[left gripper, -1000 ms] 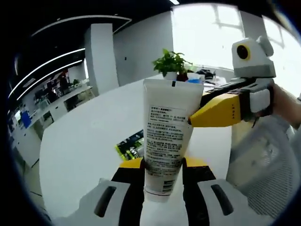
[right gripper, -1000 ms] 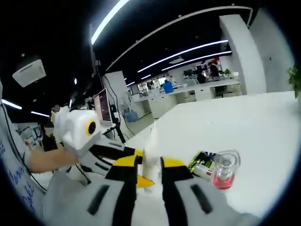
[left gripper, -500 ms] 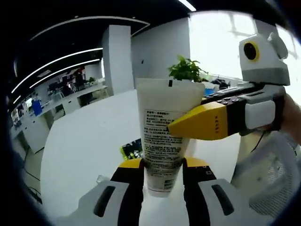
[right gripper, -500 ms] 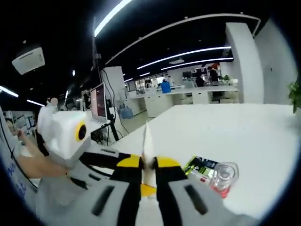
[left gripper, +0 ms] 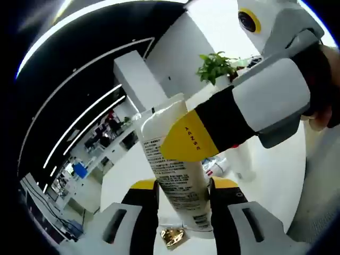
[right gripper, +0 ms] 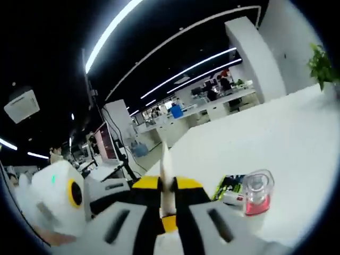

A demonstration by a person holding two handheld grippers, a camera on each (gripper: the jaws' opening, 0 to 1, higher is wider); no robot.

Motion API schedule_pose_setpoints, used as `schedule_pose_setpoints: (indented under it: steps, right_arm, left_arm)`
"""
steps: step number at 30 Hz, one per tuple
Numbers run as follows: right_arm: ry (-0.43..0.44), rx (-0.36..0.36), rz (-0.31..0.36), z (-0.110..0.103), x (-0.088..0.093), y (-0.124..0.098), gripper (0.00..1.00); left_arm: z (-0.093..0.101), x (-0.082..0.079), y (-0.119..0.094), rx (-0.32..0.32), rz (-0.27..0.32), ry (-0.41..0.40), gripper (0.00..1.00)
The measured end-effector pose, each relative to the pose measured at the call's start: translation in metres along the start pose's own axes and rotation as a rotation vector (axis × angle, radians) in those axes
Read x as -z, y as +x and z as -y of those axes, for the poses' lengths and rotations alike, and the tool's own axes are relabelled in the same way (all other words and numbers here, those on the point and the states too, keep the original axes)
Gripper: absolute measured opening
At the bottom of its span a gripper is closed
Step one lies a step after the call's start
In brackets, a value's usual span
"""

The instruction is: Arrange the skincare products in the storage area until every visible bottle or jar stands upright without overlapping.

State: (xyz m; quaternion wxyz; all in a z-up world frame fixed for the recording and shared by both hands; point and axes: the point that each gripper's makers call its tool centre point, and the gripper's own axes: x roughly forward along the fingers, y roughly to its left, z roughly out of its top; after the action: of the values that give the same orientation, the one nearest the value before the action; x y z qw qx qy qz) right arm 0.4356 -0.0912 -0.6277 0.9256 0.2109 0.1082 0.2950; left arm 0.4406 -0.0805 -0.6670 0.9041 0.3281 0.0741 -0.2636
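Note:
A white squeeze tube (left gripper: 172,170) with printed text stands tilted between the jaws of my left gripper (left gripper: 180,187), which is shut on its lower end. My right gripper (left gripper: 187,142) reaches in from the right, its yellow tip pressed against the tube's upper part. In the right gripper view the tube (right gripper: 166,159) shows edge-on as a thin white strip, and my right gripper (right gripper: 166,185) is shut on it. A clear jar with pink liquid (right gripper: 257,192) stands on the white table (right gripper: 297,133) to the right, beside a green and black packet (right gripper: 228,186).
A potted plant (left gripper: 218,66) stands at the far side of the table, also seen as a plant (right gripper: 321,64) at the right edge. A small gold item (left gripper: 172,236) lies below the tube. White bottles (left gripper: 241,159) stand behind it. Office desks fill the background.
Both views have tilted with the hands. The tube now leans left in the left gripper view, and the right gripper covers more of it. The right jaws, shut on the tube by 0.5 s ago, remain shut.

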Motion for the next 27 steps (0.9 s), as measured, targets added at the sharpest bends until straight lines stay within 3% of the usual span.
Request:
schedule_pose_setpoints:
  steps: [2,6,9,12,17,20,21,23,25,26,27]
  right_arm:
    - [0.067,0.002,0.021,0.001,0.000,-0.002,0.09]
    - [0.205,-0.019,0.042,0.001,0.003,-0.004,0.09]
    - [0.221,-0.019,0.042,-0.001,0.007,-0.005,0.09]
    - [0.175,-0.007,0.036,-0.005,0.008,-0.008,0.10]
    - [0.136,-0.004,0.016,-0.005,0.012,-0.009,0.11]
    - [0.119,-0.010,0.005,-0.005,0.013,-0.010,0.13]
    - [0.109,-0.012,0.005,-0.005,0.013,-0.011,0.14]
    - [0.080,-0.032,-0.004,-0.008,0.012,-0.012,0.15]
    - [0.050,-0.056,-0.014,-0.012,0.012,-0.014,0.17]
    - [0.047,-0.061,-0.021,-0.012,0.012,-0.015,0.19]
    - [0.023,-0.074,-0.028,-0.014,0.012,-0.016,0.21]
  left_arm:
    - [-0.001,-0.001,-0.002,-0.015,0.002,0.026,0.35]
    - [-0.008,0.000,-0.005,-0.076,-0.019,0.233,0.34]
    - [-0.007,0.003,-0.004,-0.074,-0.026,0.249,0.33]
    - [-0.007,0.002,-0.005,-0.058,-0.005,0.286,0.32]
    - [-0.006,0.005,-0.004,-0.001,-0.002,0.265,0.29]
    - [0.000,0.007,-0.002,0.077,0.013,0.192,0.28]
    - [0.004,0.005,-0.002,0.123,0.043,0.178,0.28]
    - [0.000,0.008,-0.002,0.127,0.040,0.153,0.27]
    - [0.005,0.007,-0.002,0.195,0.072,0.108,0.27]
    - [0.003,0.008,-0.002,0.213,0.076,0.031,0.27]
    - [0.004,0.009,-0.002,0.242,0.080,0.013,0.27]
